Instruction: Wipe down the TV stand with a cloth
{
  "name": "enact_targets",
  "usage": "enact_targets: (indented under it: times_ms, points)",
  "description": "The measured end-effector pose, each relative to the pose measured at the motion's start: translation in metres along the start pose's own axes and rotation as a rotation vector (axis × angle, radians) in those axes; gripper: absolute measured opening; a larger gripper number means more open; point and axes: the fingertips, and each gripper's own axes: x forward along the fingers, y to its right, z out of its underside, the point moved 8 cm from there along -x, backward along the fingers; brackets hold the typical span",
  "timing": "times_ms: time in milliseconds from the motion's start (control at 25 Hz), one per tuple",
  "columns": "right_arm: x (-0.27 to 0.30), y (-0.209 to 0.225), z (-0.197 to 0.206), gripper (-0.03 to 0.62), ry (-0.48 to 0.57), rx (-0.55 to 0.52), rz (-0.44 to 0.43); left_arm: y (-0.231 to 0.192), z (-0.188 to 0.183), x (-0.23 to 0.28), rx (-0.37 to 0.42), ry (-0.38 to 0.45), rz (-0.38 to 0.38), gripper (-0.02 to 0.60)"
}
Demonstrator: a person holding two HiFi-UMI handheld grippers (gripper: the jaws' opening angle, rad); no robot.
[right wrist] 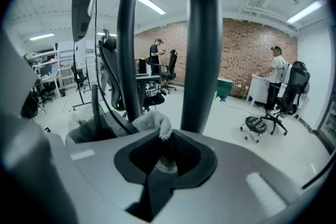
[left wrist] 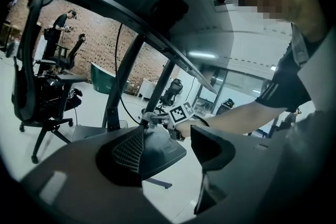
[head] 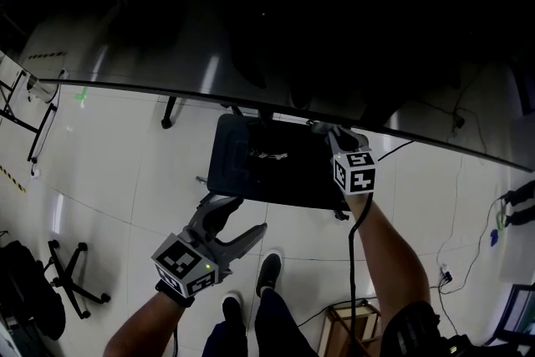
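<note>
From above, the TV stand's black base plate (head: 267,163) lies on the white floor under the big dark TV screen (head: 276,29). My right gripper (head: 328,130) reaches over the plate's right rear corner, close to the stand's posts. In the right gripper view it (right wrist: 163,152) is shut on a pale fluffy cloth (right wrist: 152,123), right in front of a dark post (right wrist: 202,44). My left gripper (head: 236,223) hangs open and empty just short of the plate's near edge. The left gripper view shows its jaws (left wrist: 168,149) spread wide, with the base plate (left wrist: 163,152) and the right gripper's marker cube (left wrist: 181,112) beyond.
A wooden stool (head: 351,326) stands at my right, and a chair base (head: 71,276) at the left. Cables (head: 468,255) trail over the floor on the right. Office chairs (left wrist: 39,86) and people (right wrist: 275,73) stand farther off by a brick wall.
</note>
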Motion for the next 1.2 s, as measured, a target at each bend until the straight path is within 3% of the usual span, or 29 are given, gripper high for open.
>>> enact_targets:
  times_ms: [120, 320, 560, 920, 1200]
  points:
    - [-0.031, -0.032, -0.005, 0.050, 0.038, 0.031, -0.083, 0.003, -0.002, -0.010, 0.000, 0.010, -0.003, 0.302]
    - [-0.046, -0.078, 0.019, 0.051, -0.020, 0.020, -0.171, 0.011, 0.002, -0.021, 0.005, -0.006, 0.003, 0.303]
    - [0.001, -0.091, 0.030, 0.051, -0.054, 0.010, -0.177, 0.011, 0.014, -0.023, 0.000, -0.014, -0.012, 0.302]
    - [0.075, -0.097, 0.009, 0.049, -0.154, -0.169, -0.176, -0.003, 0.026, -0.007, -0.040, -0.016, -0.031, 0.302]
    - [0.084, -0.103, 0.015, 0.049, -0.228, -0.273, -0.219, -0.003, 0.026, 0.011, -0.053, -0.012, -0.022, 0.302]
